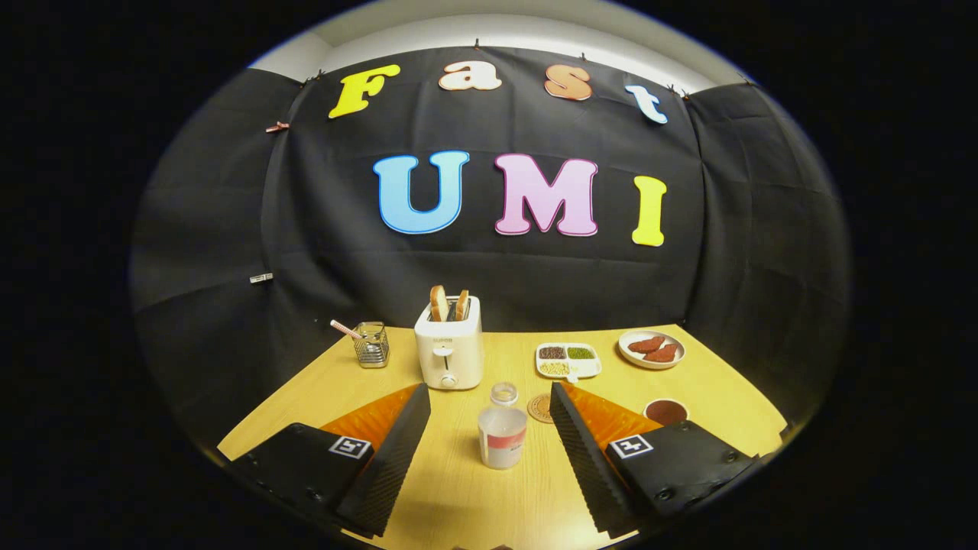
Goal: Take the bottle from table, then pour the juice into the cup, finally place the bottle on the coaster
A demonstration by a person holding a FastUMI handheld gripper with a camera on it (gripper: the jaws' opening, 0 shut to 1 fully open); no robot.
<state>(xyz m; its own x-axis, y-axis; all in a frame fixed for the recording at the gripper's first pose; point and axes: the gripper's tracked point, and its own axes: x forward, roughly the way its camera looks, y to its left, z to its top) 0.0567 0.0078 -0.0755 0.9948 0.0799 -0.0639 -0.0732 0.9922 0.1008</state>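
Two ridged fingers of the gripper (489, 435) stand wide apart, touching nothing, over the yellow wooden table (458, 496). Between them, upright, stands one clear plastic bottle with a red-banded label (502, 435). Just beyond it lies one round cork coaster (539, 408); one cup of dark juice (665, 411) sits past the right finger. Farther back: one white toaster (449, 353) holding two bread slices, one divided tray (568, 360), one plate (651, 349), one wire holder (371, 344).
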